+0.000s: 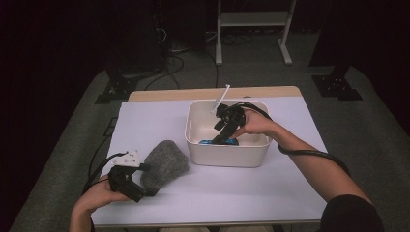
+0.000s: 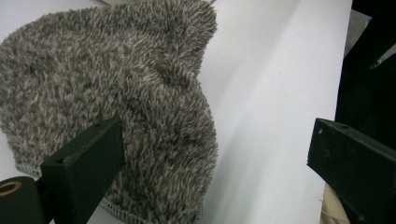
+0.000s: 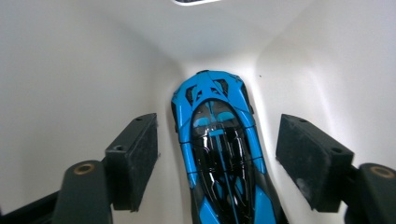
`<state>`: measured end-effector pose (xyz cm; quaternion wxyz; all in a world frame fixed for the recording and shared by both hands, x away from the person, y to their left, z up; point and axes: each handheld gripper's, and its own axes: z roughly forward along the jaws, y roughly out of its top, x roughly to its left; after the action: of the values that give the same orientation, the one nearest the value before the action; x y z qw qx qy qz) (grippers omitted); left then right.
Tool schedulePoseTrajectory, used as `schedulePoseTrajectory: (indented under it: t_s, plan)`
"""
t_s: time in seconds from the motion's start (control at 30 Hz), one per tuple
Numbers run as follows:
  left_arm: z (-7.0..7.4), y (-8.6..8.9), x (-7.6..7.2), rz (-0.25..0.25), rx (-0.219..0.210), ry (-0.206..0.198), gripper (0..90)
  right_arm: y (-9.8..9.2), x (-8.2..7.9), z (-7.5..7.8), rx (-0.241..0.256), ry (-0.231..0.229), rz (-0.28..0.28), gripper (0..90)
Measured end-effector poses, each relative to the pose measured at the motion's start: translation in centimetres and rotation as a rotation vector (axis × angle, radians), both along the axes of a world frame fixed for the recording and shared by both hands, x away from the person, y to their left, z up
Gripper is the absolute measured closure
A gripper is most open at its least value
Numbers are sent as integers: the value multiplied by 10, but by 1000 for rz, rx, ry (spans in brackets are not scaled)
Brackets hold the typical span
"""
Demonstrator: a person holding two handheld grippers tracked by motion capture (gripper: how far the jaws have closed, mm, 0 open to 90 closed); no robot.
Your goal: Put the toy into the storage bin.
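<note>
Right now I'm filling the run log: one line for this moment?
right gripper: open, straddling blue toy car in white bin | left gripper: open beside grey fuzzy cloth

text: none legible | labels: none | numbers: none

One fuzzy grey knitted cloth [image 1: 164, 164] lies on the table's white sheet [image 1: 290, 183]. One white rectangular plastic tub [image 1: 227, 154] stands to its right, holding one glossy blue-and-black toy car [image 3: 219, 149]. Two black claws: left claw [image 1: 145, 186], right claw [image 1: 220, 137].
</note>
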<state>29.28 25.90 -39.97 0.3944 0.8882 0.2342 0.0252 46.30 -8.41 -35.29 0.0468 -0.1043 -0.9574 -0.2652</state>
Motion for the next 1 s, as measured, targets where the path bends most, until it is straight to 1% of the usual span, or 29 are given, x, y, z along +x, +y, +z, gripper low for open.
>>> schedulePoseTrajectory:
  t_s: [0.1,0.27,0.37,0.43,0.5,0.57,0.63,1.0]
  plan:
    - [0,1,0,2,-1,-2,32,-1,0,2,17,8,0,300]
    - [0,0,1,1,5,-3,32,-3,0,6,26,12,-5,306]
    - [-1,-1,1,-2,-1,-3,32,-7,-1,12,45,13,-12,311]
    - [-2,-1,0,2,6,0,32,-10,-2,17,59,8,-16,312]
    - [-3,-1,-1,0,4,4,32,-13,-3,21,63,1,-28,310]
    - [-3,-2,-1,2,4,5,32,-17,-4,26,78,-7,-31,305]
    - [-2,-3,-1,-2,5,-1,32,-21,-5,31,87,-13,-36,303]
    - [0,-6,-3,-16,13,-8,32,-43,-15,55,116,-44,-78,299]
